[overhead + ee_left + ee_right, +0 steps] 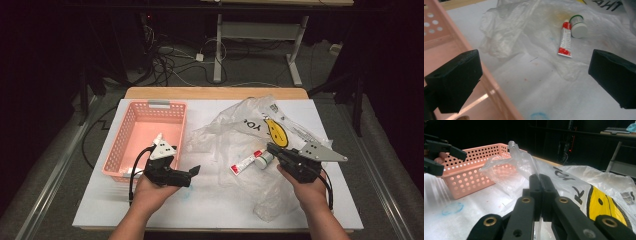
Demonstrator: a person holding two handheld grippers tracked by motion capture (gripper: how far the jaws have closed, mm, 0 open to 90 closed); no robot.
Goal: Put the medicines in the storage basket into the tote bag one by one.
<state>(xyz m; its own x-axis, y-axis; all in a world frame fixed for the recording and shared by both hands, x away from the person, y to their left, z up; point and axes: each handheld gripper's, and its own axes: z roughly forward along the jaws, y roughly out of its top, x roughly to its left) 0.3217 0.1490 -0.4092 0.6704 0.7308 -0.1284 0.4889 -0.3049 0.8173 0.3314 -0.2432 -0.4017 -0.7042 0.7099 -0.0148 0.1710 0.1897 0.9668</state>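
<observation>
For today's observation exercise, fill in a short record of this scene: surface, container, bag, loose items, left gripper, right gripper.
surface: white table
container: pink basket, at the table's left
bag: clear plastic bag with a yellow face print, spread at the right
loose items: red-and-white tube beside a white-capped jar, lying at the bag
left gripper: jaws wide open, by the basket's edge, nothing between them
right gripper: jaws shut on a fold of the bag

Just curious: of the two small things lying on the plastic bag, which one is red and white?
The flat tube; the round little jar beside it is white with a green rim.
</observation>
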